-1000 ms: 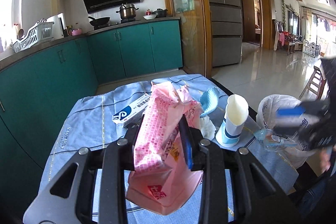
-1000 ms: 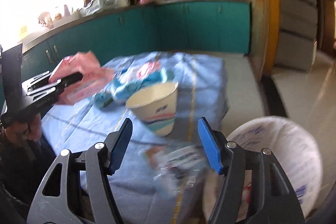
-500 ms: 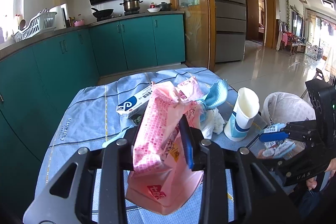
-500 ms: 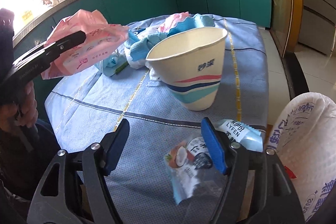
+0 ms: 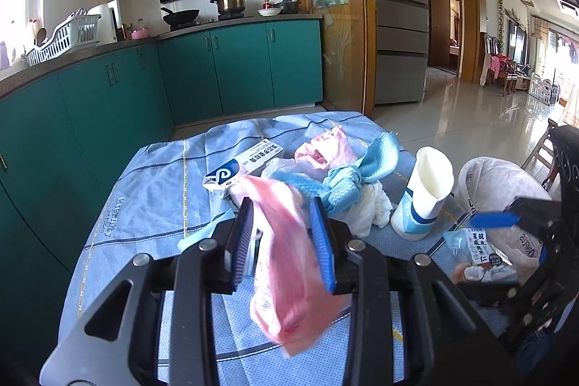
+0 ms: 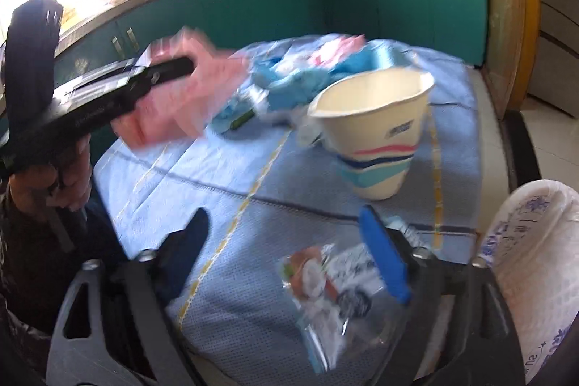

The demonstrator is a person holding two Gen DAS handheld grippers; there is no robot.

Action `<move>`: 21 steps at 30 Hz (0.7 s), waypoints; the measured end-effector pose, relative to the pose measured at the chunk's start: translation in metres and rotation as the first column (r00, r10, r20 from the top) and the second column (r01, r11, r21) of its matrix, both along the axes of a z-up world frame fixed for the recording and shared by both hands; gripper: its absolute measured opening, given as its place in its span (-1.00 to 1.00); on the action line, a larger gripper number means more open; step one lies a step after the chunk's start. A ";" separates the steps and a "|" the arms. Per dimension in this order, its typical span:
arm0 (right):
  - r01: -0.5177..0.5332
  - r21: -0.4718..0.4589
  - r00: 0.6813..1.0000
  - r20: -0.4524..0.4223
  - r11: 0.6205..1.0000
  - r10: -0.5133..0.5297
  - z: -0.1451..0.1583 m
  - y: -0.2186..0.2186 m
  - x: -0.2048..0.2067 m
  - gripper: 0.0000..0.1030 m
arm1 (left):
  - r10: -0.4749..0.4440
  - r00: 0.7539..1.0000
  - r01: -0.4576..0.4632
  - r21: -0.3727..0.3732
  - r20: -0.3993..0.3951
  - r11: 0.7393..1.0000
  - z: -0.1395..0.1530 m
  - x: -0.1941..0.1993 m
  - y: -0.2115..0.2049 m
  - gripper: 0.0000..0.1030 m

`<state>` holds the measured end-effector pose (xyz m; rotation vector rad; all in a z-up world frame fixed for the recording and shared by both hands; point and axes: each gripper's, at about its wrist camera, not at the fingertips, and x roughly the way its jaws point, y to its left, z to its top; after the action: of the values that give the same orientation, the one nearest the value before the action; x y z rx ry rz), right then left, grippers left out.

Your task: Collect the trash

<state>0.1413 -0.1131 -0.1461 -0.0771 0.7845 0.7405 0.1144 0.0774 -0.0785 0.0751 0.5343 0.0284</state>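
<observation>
My left gripper (image 5: 284, 223) has its jaws apart, and a pink plastic packet (image 5: 289, 263) hangs blurred between them above the blue tablecloth (image 5: 152, 205). In the right wrist view the left gripper (image 6: 173, 67) shows at the left with the pink packet (image 6: 188, 96). My right gripper (image 6: 289, 241) is open and empty over a clear snack wrapper (image 6: 336, 281) at the table's near edge. The right gripper (image 5: 499, 219) also shows in the left wrist view beside the wrapper (image 5: 477, 252). A white trash bag (image 6: 535, 277) hangs open at the right.
A paper cup (image 6: 376, 129) stands mid-table. Behind it lie a blue cloth (image 5: 354, 176), white tissue (image 5: 369, 208), a pink bag (image 5: 325, 154) and a white and blue box (image 5: 242, 169). Teal kitchen cabinets (image 5: 217, 71) stand behind the table.
My left gripper's jaws have opened and the pink packet has slipped lower and tilted between them. My right gripper has stayed open over the snack wrapper.
</observation>
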 end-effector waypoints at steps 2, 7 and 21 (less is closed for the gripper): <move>0.025 -0.024 1.000 -0.007 0.999 -0.025 -0.003 -0.002 0.004 0.89 | 0.001 1.000 -0.001 0.000 -0.005 1.000 -0.001 0.001 0.000 -0.40; 0.042 -0.110 0.999 -0.026 0.993 -0.046 -0.019 0.009 0.007 0.89 | -0.018 0.999 0.018 -0.005 -0.027 1.000 -0.003 0.004 -0.002 -0.41; 0.097 -0.239 0.995 -0.009 0.966 -0.102 -0.036 0.015 0.007 0.89 | -0.061 0.952 0.043 -0.066 -0.300 0.997 -0.053 0.026 0.018 0.52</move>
<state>0.1487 -0.0976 -0.1817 -0.2445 0.8892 0.5501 0.1404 0.0953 -0.1311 0.0359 0.8389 -0.0516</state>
